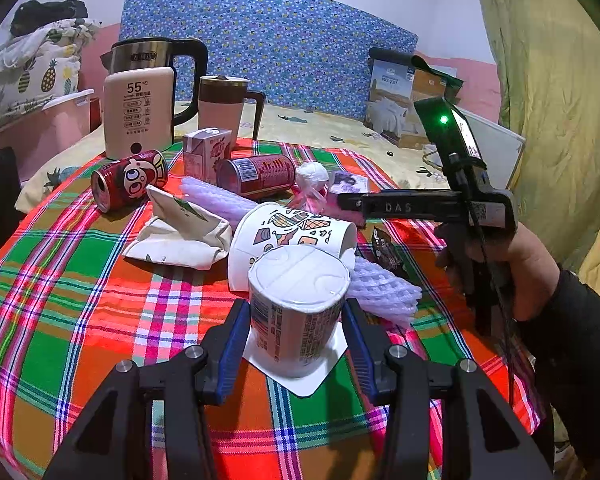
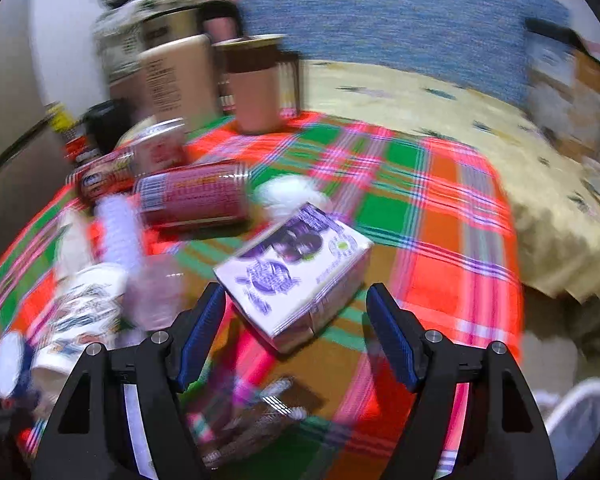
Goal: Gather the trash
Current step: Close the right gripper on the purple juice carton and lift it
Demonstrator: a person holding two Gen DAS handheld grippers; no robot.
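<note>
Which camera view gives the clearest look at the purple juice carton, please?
The right wrist view: the purple juice carton lies close up, its printed top and one side visible, between the open fingers of the right gripper, though motion-blurred. The left wrist view shows only a sliver of it behind the right gripper's finger.

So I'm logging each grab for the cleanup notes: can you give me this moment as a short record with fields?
surface: plaid tablecloth
left claw: open, straddling inverted cup
cup contact: pads not pressing
right claw: open, around purple carton
carton pose: tilted
nearby trash: two red cans, patterned paper cup
</note>
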